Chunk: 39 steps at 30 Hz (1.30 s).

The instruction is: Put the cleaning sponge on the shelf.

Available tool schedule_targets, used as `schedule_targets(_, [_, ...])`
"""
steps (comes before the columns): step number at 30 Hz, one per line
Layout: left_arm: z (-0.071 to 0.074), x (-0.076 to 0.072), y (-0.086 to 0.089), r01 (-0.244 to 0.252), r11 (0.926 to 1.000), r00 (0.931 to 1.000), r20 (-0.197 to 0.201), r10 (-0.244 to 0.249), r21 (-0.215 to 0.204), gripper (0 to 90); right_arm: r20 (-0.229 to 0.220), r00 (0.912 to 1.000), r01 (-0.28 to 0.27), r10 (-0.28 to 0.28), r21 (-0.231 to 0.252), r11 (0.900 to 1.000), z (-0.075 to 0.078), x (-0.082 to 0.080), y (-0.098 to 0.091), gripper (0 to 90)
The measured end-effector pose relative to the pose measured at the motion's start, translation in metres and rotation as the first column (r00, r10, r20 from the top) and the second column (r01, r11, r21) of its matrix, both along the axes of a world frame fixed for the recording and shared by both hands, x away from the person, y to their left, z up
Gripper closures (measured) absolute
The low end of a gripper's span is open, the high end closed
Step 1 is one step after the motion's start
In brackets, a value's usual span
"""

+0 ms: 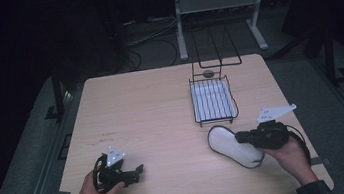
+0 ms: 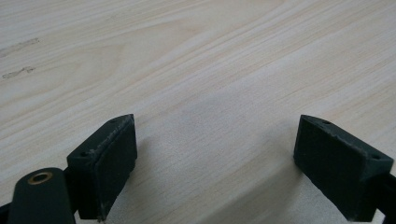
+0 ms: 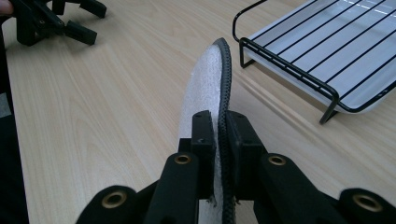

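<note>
Two hands reach in over the near edge of a pale wooden table [image 1: 161, 103], each holding a black claw. At the near right, the right claw [image 1: 240, 137] is clamped on a white insole [image 1: 231, 144], its two jaws pressed against opposite faces of the thin sole near one end. Seen along that claw's own jaws, the insole [image 3: 205, 84] stands on edge, a fuzzy white face on one side and a dark ribbed rim running up the other, its far tip curving away toward the middle of the table. From above, the sole lies just off the near right corner of a black wire tray [image 1: 213, 101] with a white liner, the two close together but apart. The tray [image 3: 327, 51] stands on short wire feet, its rim and bars clear of the insole. Behind it, at the far edge of the table, rises a taller black wire frame [image 1: 216, 48], and a small dark round object [image 1: 208, 73] sits at its foot.

Well apart, at the near left, the left claw [image 1: 137, 172] rests low over the table, its jaws spread wide with bare wood grain between them and nothing held. From the right claw's camera it [image 3: 70, 23] shows at the far corner, jaws parted.

Beyond the table, grey floor, loose cables and the legs of a metal stand [image 1: 219, 10] sit in dim light.
</note>
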<state>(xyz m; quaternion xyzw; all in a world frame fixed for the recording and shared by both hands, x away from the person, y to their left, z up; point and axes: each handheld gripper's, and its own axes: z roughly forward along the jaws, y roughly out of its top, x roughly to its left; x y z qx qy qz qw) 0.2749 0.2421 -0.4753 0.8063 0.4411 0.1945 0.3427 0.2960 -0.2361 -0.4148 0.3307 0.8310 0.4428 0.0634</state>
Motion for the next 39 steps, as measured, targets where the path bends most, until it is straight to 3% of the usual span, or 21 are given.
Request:
schedule_targets(22, [0.0,0.0,0.0,-0.001,1.0,1.0,0.0,0.001,0.0,12.6,0.04,0.9984,0.038,-0.041,0.074,0.9965,0.02,0.012,-0.016,83.0])
schedule_targets(39, [0.0,0.0,0.0,-0.001,1.0,1.0,0.001,0.001,0.0,12.6,0.079,0.9926,0.084,-0.093,0.112,0.9901,0.037,0.038,-0.02,83.0])
